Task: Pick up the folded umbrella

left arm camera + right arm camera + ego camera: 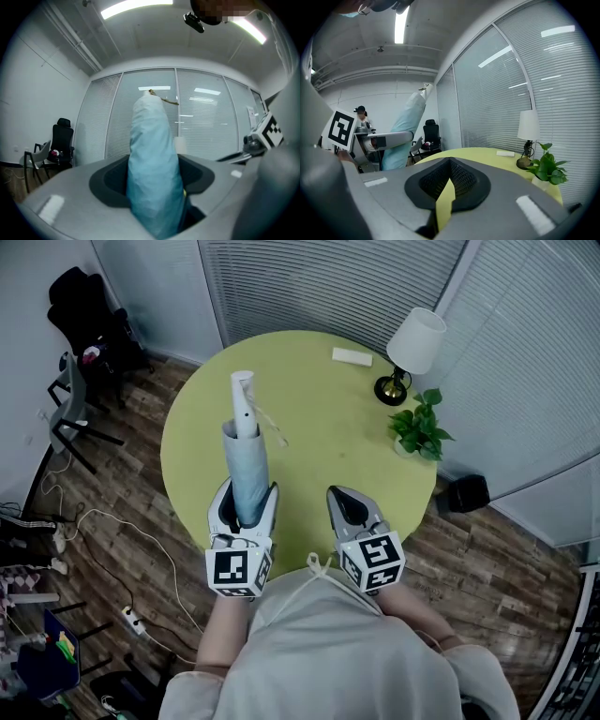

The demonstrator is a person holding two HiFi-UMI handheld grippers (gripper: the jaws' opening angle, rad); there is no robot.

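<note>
Above near edge of counter: left tongs clamped on folded umbrella, long axis pointing toward far edge; right tongs together, empty.

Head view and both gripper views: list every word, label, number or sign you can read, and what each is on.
No readable text in any view.
Left cube, right cube: black-and-white square marker patterns only, no letters or numbers.
Card on the table: too small to tell any print.
Umbrella: no print visible.
</note>
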